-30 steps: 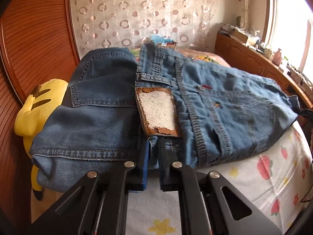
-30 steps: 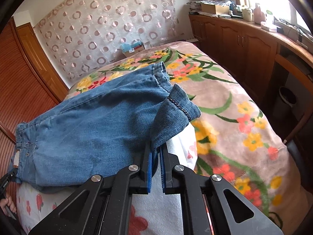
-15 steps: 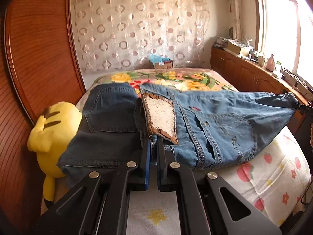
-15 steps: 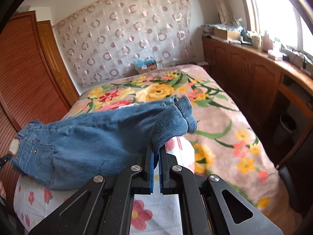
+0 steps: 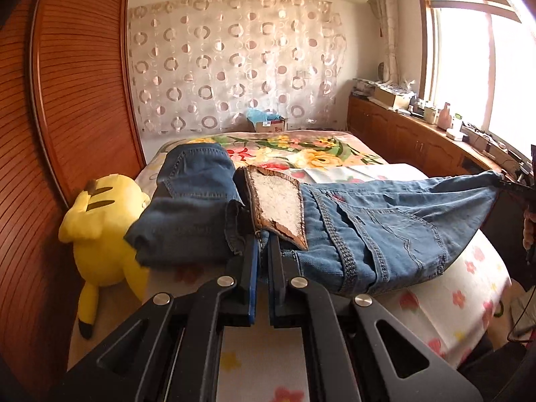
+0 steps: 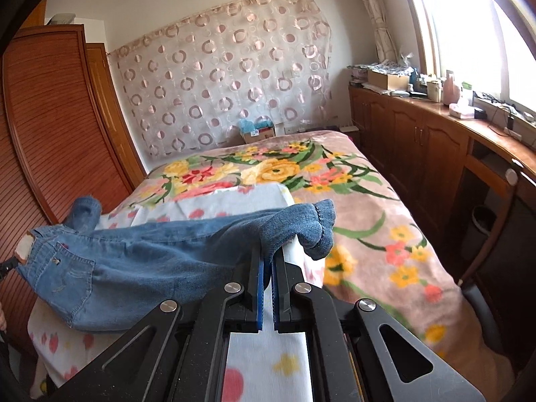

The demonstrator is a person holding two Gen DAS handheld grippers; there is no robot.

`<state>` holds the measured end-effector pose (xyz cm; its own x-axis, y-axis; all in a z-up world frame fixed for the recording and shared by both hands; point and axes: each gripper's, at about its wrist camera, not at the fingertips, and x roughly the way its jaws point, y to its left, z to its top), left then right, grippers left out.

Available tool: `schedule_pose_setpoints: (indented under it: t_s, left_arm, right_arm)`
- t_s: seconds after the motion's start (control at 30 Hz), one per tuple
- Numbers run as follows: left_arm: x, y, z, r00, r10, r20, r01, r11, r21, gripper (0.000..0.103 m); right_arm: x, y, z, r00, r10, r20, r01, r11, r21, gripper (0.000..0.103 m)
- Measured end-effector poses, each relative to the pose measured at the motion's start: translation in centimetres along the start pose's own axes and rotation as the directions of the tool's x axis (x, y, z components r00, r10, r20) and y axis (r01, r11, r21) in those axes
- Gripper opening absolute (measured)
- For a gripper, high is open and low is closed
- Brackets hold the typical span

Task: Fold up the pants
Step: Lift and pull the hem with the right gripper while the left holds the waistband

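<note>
Two grippers are in my hands, and both are clamped on the same pair of jeans. My left gripper (image 5: 263, 244) has its blue-padded jaws pinched together on the waistband, right below the worn leather label (image 5: 276, 206) whose white backing faces up. My right gripper (image 6: 267, 256) is likewise closed, its jaws biting the denim just behind the leg cuffs (image 6: 313, 231), which bunch up and hang over the fingertips.

The jeans (image 5: 385, 227) stretch between the two tools, slung across the near end of the bed with the back pocket showing; in the right wrist view the legs run from the cuffs at centre out to the waist at the left edge. Their middle sags onto the white sheet printed with red and yellow flowers (image 6: 268, 351), which covers the bed's near end. Farther up, a pink floral blanket (image 6: 351, 184) covers the rest of the bed as far as the far edge.

A second pair of jeans (image 5: 194, 207), darker and already folded, lies near the bed's left edge, just beside my left gripper. A yellow plush toy (image 5: 100, 231) sits wedged between that edge and the wooden wardrobe (image 5: 67, 117). A cardboard box (image 5: 268, 122) rests at the far end, under the circle-patterned curtain (image 5: 234, 60).
</note>
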<state>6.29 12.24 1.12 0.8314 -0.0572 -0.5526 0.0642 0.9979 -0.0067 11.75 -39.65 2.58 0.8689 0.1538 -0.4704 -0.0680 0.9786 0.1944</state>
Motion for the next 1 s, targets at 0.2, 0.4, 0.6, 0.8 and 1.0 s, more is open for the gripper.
schedule_pose_setpoints:
  t_s: [0.2, 0.4, 0.6, 0.8, 1.0]
  left_arm:
    - [-4.0, 0.7, -2.5, 1.0, -0.004, 0.014, 0.004, 1.0, -0.031, 0.006]
    - [-2.9, 0.8, -5.4, 0.998, -0.006, -0.064, 0.004, 1.0, -0.029, 0.006]
    - [-2.1, 0.3, -6.7, 0.993, -0.006, -0.115, 0.002, 0.999, -0.032, 0.006]
    - [-2.8, 0.1, -6.3, 0.995, 0.02, -0.102, -0.022, 0.999, -0.027, 0.029]
    - [-2.8, -1.3, -5.1, 0.998, -0.022, -0.066, 0.022, 1.0, -0.003, 0.08]
  right_arm:
    - [-4.3, 0.2, -2.7, 1.0, 0.016, 0.002, -0.016, 1.0, 0.002, 0.003]
    - [-3.7, -0.8, -4.5, 0.997, 0.006, -0.073, -0.005, 1.0, 0.018, 0.003]
    - [-2.1, -1.3, -5.0, 0.994, -0.001, -0.113, 0.005, 0.999, 0.042, 0.003]
    - [-2.9, -1.5, -5.2, 0.99, -0.005, -0.141, 0.012, 0.999, 0.052, 0.007]
    - [-3.6, -1.5, -5.4, 0.991, -0.009, -0.132, 0.016, 0.999, 0.052, 0.01]
